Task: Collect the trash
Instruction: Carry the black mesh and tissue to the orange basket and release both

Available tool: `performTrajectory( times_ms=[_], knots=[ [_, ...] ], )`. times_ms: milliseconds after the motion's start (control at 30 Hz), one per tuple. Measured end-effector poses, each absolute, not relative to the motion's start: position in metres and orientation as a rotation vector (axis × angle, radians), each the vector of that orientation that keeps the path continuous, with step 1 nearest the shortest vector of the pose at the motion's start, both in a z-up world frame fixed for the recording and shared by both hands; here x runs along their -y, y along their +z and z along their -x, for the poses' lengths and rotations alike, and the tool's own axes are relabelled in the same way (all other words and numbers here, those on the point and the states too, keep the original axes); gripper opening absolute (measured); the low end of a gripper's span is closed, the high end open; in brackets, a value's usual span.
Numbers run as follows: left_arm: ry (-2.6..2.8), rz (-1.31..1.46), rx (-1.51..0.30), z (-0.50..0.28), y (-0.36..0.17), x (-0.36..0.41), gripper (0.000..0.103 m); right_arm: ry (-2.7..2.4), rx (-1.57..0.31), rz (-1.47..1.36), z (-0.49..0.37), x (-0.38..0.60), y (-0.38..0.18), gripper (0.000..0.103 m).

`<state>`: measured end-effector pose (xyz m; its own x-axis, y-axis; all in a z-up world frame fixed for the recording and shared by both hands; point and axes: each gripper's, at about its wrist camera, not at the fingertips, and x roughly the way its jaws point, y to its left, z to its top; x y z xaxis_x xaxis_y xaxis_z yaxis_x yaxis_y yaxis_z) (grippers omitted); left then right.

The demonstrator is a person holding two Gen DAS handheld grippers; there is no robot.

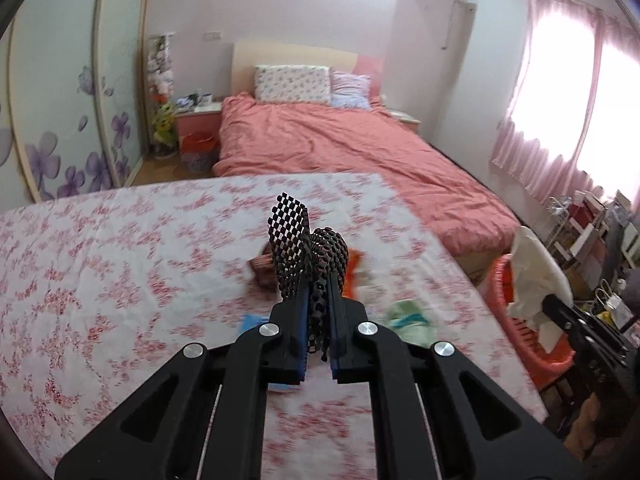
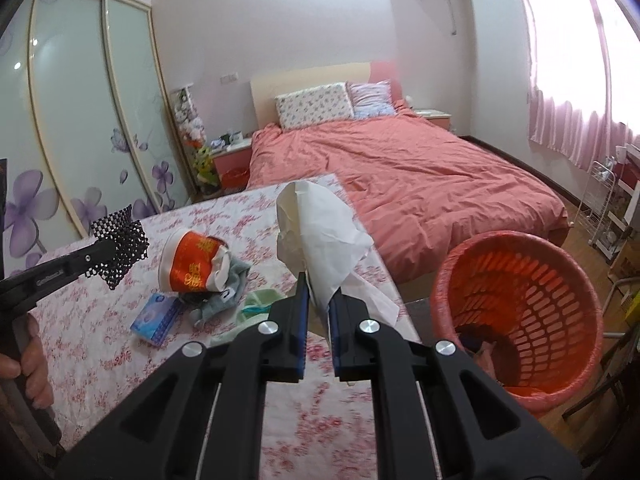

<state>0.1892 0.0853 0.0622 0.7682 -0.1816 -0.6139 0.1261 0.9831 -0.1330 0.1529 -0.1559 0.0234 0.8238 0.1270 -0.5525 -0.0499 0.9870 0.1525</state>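
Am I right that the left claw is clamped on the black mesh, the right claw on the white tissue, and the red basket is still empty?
Not quite: the red basket already has something at its bottom, per the right wrist view. Left claw holds the black mesh; right claw holds the white tissue.

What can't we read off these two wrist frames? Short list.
- Left wrist: the table items behind the black mesh piece are motion-blurred and partly hidden by the left gripper.
- Right wrist: what is at the bottom of the orange basket is dark and cut off by its wall.
- Right wrist: the print on the blue packet is too small.
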Motion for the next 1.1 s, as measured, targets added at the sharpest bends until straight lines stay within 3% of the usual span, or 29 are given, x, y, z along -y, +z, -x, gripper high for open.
performTrajectory(
  times_ms=[400, 1100],
  knots=[
    [-0.389, 0.063, -0.63, -0.175, 0.073, 0.013, 0.008, -0.102, -0.516, -0.194, -0.126, 0.241, 0.035, 0.01],
    [-0.681, 0.05, -0.698, -0.185, 0.034, 0.161, 0.008, -0.257, -0.503, -0.328, -0.126, 0.362, 0.001, 0.011]
  ],
)
